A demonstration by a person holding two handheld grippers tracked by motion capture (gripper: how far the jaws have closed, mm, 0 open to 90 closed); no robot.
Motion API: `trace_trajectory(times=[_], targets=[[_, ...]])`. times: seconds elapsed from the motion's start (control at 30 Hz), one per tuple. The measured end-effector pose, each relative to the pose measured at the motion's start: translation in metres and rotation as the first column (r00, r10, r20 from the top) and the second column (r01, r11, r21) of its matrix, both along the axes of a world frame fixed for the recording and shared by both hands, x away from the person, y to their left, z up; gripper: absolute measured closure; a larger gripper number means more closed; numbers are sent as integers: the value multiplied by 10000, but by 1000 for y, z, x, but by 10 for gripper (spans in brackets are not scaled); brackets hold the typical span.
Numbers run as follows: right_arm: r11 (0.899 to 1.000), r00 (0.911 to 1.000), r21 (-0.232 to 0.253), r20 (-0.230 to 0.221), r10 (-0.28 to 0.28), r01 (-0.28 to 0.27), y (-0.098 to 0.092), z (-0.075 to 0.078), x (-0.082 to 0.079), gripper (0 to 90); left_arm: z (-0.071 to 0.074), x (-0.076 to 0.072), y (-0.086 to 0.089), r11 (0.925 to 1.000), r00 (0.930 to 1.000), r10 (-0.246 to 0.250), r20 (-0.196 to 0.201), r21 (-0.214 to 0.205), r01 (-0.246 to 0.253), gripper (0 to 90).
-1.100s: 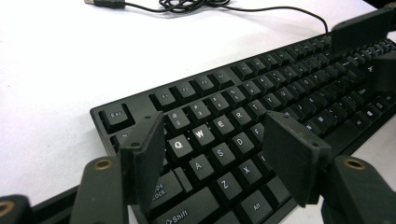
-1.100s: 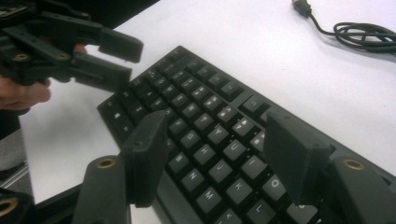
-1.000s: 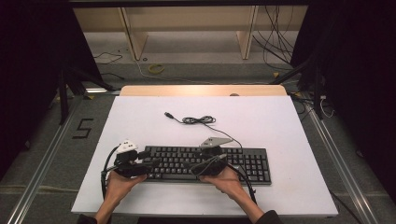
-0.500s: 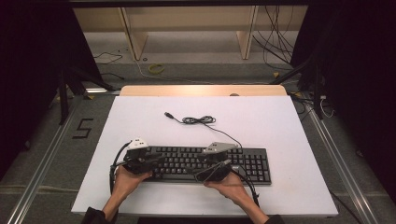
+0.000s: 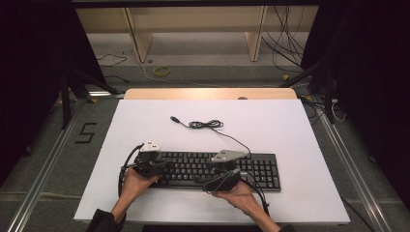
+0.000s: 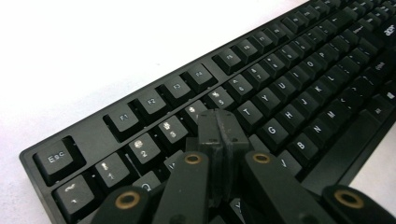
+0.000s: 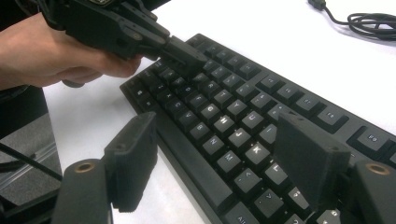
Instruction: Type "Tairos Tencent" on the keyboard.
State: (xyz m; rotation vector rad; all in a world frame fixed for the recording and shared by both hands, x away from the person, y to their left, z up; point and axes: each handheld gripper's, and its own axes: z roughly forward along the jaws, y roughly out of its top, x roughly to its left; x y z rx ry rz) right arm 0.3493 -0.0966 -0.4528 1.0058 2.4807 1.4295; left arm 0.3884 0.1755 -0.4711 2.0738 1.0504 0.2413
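A black keyboard [image 5: 217, 169] lies on the white table [image 5: 290, 135] near its front edge; its keys also show close up [image 6: 289, 88] [image 7: 224, 116]. My left gripper [image 6: 219, 130] hovers over the keyboard's left keys, around the number and top letter rows; its jaws have just been closing and now stand shut with nothing between them. In the high view the left gripper [image 5: 164, 166] sits at the keyboard's left end. My right gripper [image 7: 219, 163] stands open over the front middle of the keyboard, jaws wide apart with nothing held, and the right gripper [image 5: 217, 181] shows beside the space bar area.
The keyboard's black cable [image 5: 208, 124] lies coiled on the table behind it, its plug [image 5: 174, 118] to the left. A wooden strip [image 5: 208, 93] edges the table's far side. The floor, metal rails and shelving legs lie beyond.
My left gripper has moved right onto the keyboard's left end and its jaws have shut. The right hand has stayed at the front middle.
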Motion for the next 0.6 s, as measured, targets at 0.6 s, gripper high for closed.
trace_trajectory(times=[0.6], targets=[[10000, 10000, -38, 18, -41, 41, 0, 1, -1, 317, -6, 4, -3, 9998, 9995, -14, -327, 181, 20, 896]])
